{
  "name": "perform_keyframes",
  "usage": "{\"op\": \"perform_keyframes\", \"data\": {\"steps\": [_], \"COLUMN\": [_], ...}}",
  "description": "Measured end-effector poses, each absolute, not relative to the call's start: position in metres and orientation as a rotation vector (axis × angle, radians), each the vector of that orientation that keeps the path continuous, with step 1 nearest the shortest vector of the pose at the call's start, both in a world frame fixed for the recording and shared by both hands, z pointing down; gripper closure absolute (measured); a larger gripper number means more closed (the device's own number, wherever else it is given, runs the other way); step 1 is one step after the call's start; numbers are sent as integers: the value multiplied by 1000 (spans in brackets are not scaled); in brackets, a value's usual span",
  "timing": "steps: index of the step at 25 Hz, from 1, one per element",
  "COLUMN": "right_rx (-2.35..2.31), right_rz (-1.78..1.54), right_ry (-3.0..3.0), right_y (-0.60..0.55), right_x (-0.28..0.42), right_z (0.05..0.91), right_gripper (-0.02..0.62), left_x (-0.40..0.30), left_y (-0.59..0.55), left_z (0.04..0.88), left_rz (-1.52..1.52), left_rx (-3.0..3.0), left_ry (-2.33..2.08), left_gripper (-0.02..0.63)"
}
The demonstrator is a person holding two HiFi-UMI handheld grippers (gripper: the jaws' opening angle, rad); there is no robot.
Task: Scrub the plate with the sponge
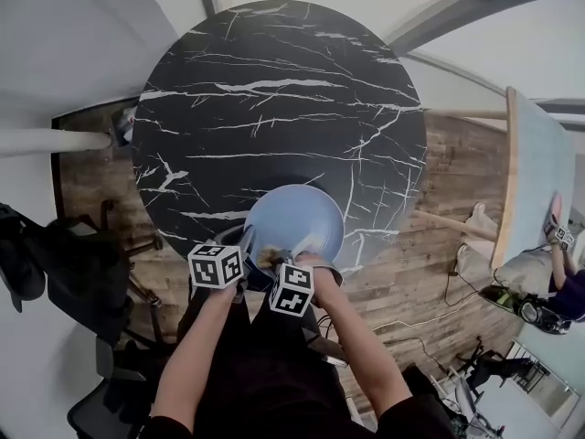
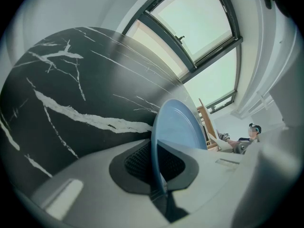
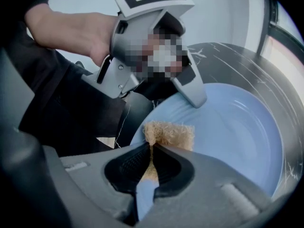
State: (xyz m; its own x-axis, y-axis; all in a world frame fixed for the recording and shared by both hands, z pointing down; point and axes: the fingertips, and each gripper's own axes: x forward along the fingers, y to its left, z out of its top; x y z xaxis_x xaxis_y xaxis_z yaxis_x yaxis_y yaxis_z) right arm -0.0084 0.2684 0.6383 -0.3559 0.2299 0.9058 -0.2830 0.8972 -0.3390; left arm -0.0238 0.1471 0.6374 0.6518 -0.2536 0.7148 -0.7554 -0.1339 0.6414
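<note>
Big round black marble table [image 1: 274,108] w/ white lines, & the light blue plate [image 1: 297,222] is at its near edge, right by me. My L claw [image 2: 159,175] is pinched nearly shut on the plate's rim. My R claw [image 3: 152,151] is squeezed tight on the little tan sponge [image 3: 170,133], which pokes out past the tips & rests on the plate's face near my L claw.

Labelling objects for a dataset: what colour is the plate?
The plate is light blue, clearest in the right gripper view.
</note>
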Motion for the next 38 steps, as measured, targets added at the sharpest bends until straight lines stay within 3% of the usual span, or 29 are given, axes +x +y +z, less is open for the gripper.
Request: {"op": "perform_keyframes", "data": {"steps": [18, 38], "right_rx": [100, 143], "right_rz": [568, 477], "right_ry": [-1902, -1938], "right_y": [230, 187], "right_x": [-27, 4], "right_z": [636, 635], "right_gripper": [572, 572], "left_x": [-24, -23], "left_y": [148, 149], "left_z": [637, 636], "left_rz": [556, 594], "left_rx": [1707, 1733], "left_ry": [-789, -748], "left_gripper": [588, 586]}}
